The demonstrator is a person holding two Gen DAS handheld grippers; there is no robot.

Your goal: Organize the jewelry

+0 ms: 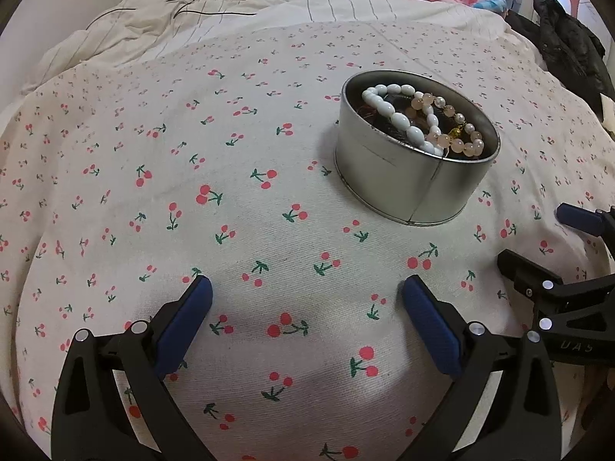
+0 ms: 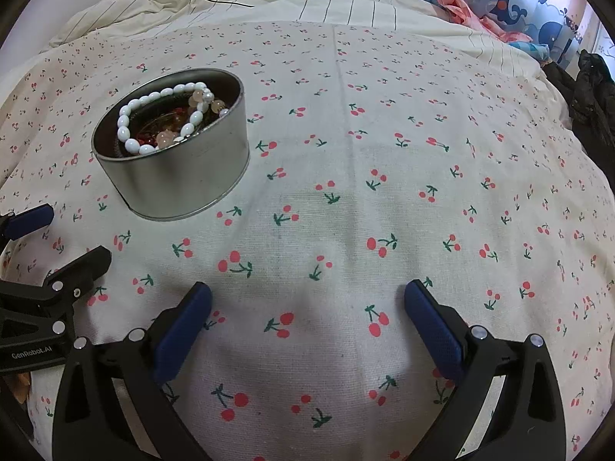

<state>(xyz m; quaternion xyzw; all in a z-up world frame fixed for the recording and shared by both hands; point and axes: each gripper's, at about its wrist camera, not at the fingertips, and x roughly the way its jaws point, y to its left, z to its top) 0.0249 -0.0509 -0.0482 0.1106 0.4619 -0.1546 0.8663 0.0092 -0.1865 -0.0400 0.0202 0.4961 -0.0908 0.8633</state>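
We see a round metal tin (image 1: 413, 176) with a dull, brushed grey wall and a thin vertical seam, standing upright on a woven cream cloth (image 1: 269, 199) printed all over with small red cherries on green stems. The tin has no lid on it, and the jewelry lies inside: a bracelet of smooth, glossy white oval beads (image 1: 399, 115) is draped over a bracelet of round, cloudy peach-pink beads (image 1: 461, 142) that carries one small gold-coloured piece, and under both there is a darker tangle with bits of red that we cannot make out. Both bracelets rest within the rim of the tin. Our left gripper (image 1: 307, 307) hovers over bare cloth on the near side of the tin, its two flat fingers faced with textured blue pads (image 1: 184, 330) and spread wide apart, gripping nothing. Our right gripper (image 2: 307, 307) is held the same way, its jaws wide apart and empty, near the tin, which lies ahead and to its left. Beyond the tin, past the far edge of the cloth, lies a crumpled cream quilt with thin dark stripes (image 1: 192, 23), and a thin black cord (image 1: 215, 7) loops loosely across it.
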